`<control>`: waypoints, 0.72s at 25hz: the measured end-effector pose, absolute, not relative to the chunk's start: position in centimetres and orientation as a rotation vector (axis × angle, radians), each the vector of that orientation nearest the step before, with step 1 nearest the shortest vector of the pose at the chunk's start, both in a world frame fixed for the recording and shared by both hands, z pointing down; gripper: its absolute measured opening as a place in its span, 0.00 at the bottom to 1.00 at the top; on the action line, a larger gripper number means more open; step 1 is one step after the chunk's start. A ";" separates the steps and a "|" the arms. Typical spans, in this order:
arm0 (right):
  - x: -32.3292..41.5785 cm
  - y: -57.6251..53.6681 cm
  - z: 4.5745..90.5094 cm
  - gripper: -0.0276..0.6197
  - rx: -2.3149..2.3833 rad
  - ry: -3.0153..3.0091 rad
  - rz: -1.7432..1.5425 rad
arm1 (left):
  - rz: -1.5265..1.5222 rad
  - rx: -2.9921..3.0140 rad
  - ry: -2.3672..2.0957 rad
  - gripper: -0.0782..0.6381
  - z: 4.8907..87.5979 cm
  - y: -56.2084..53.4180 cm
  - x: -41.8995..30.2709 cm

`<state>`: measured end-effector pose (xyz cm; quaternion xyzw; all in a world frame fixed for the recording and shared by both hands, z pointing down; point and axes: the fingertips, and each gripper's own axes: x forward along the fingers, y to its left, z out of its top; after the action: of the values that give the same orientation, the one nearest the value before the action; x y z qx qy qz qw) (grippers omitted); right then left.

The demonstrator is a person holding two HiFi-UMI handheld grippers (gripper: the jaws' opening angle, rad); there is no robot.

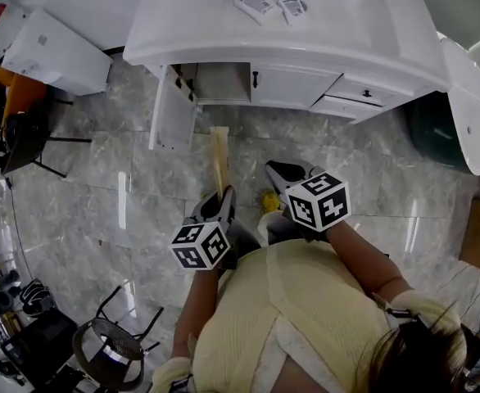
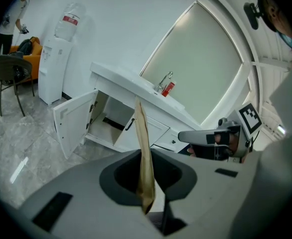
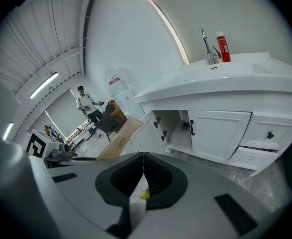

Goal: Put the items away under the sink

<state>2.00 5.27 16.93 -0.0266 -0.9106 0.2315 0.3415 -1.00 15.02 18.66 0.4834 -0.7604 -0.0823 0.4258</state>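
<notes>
The right gripper (image 3: pixel 143 156) conceals most of the white-and-yellow item (image 3: pixel 137 203); type indeterminable. The left gripper (image 2: pixel 147 152) covers the lower end of the brown strip (image 2: pixel 142 128). Labels on the two bottles (image 1: pixel 251 2) are illegible.

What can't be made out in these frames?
- Right gripper view: thin white item with a yellow patch, mostly covered by the right gripper.
- Left gripper view: flat tan sheet, edge-on, face unseen.
- Head view: open white cabinet's inside, mostly under the white countertop.

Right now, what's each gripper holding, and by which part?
Left gripper: flat tan sheet, pinched at its near end. Right gripper: thin white packet with yellow patch, pinched by one edge.
</notes>
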 end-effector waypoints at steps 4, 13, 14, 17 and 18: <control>1.0 4.4 17.9 0.08 0.016 -2.357 0.628 | -0.149 1.259 -1.858 0.21 19.6 14.6 -2.0; -3.1 7.8 18.9 0.08 0.154 -2.332 0.692 | -0.028 1.385 -1.715 0.21 21.5 16.6 -7.0; -3.5 8.2 19.2 0.08 0.159 -2.322 0.696 | -0.004 1.399 -1.707 0.21 21.6 16.7 -7.6; -4.9 9.2 20.2 0.08 0.177 -2.299 0.689 | 0.018 1.397 -1.673 0.21 22.6 17.6 -9.4; -5.3 9.4 20.6 0.08 0.187 -2.295 0.686 | 0.016 1.388 -1.657 0.21 23.1 17.9 -10.0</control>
<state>-5.28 9.44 20.55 0.0726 -0.8908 0.2662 0.3610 -9.95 17.87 23.13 0.5664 -0.6764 0.0064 0.4708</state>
